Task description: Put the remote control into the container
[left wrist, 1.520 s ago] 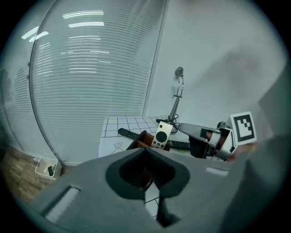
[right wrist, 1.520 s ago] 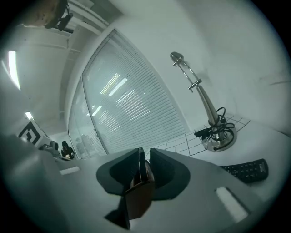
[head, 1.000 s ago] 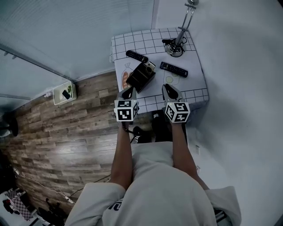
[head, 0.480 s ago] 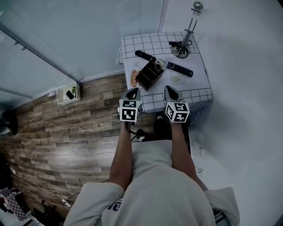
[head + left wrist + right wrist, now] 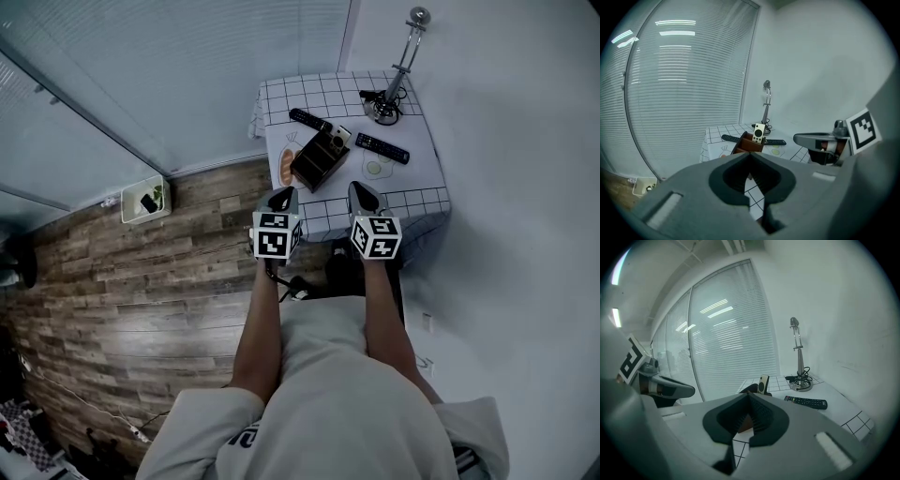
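Observation:
A brown container point(image 5: 317, 163) stands on the grid-cloth table point(image 5: 412, 202), with a white remote point(image 5: 337, 138) upright in it. One black remote point(image 5: 309, 120) lies behind the container on the left, another black remote point(image 5: 382, 148) lies to its right. My left gripper point(image 5: 280, 197) and right gripper point(image 5: 361, 193) hover side by side at the table's near edge, short of the container, both shut and empty. The left gripper view shows the container point(image 5: 746, 143) and white remote point(image 5: 759, 132) beyond the left gripper point(image 5: 750, 153). The right gripper point(image 5: 749, 395) looks toward the black remote point(image 5: 805, 402).
A desk lamp point(image 5: 391, 94) with a cable stands at the table's back right corner. A white wall runs along the right and window blinds point(image 5: 684, 93) along the left. A small white box point(image 5: 142, 199) sits on the wooden floor at the left.
Both grippers have drawn back a little from the container toward the table's near edge. The objects on the table have not moved.

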Demonstrator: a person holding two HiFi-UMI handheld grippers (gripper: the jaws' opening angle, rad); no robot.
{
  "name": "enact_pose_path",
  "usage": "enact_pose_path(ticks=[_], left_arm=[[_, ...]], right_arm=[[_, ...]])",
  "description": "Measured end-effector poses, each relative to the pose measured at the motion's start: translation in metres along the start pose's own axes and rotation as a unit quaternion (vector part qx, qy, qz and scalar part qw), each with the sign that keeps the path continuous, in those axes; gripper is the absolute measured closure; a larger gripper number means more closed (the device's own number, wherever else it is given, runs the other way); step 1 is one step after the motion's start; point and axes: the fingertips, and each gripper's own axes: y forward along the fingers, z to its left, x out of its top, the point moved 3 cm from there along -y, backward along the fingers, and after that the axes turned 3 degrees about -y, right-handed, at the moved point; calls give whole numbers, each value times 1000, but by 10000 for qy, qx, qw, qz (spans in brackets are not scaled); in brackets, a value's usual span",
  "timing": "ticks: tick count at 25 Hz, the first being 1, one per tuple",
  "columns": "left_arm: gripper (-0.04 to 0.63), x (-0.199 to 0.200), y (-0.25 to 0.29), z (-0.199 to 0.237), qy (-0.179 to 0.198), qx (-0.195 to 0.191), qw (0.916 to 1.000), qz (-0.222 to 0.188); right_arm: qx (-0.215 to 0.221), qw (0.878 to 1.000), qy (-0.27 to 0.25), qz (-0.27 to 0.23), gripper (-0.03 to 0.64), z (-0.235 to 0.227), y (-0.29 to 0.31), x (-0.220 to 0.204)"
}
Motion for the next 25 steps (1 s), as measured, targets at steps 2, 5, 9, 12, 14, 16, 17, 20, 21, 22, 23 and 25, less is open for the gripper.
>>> enact_pose_path(ticks=[2, 5, 9, 12, 14, 16, 17, 20, 21, 22, 23, 25], left_arm=[[591, 0, 1, 0, 3, 56, 10000, -10], [592, -4, 2, 1, -3, 168, 9999, 38], [592, -5, 6, 4, 12, 346, 9994, 65], [592, -6, 7, 7, -38, 495, 9988, 22], [592, -3, 8, 9, -121, 516, 9986, -26], [592, -2, 12, 9, -185, 518, 9985, -16], [592, -3, 15, 9, -202, 526, 9984, 0], [592, 4, 23, 6, -191, 519, 9985, -6], [592, 7, 26, 3, -154, 510, 9986, -26], [592, 10, 30, 0, -120, 508, 9986, -43], [592, 12, 35, -4, -108, 510, 9986, -50], [591, 13, 47, -14, -99, 489, 9987, -45]], right_arm=[[-4, 10000, -18, 7, 614, -2, -1, 0], [1, 10000, -31, 49, 614, -5, -2, -3], [31, 9999, -41, 120, 614, -10, 2, -6], [43, 9999, 1, 150, 614, -13, 3, -7], [75, 9998, 18, 161, 614, -15, 8, -8], [129, 9997, 16, 184, 614, -20, 14, -9], [158, 9997, -1, 200, 614, -22, 17, -9], [210, 9995, -22, 236, 614, -31, 26, -6], [230, 9995, 12, 226, 614, -36, 28, -3], [266, 9994, 51, 211, 614, -41, 31, 0], [308, 9993, 78, 201, 614, -46, 34, 2], [374, 9991, 91, 195, 614, -57, 39, 6]])
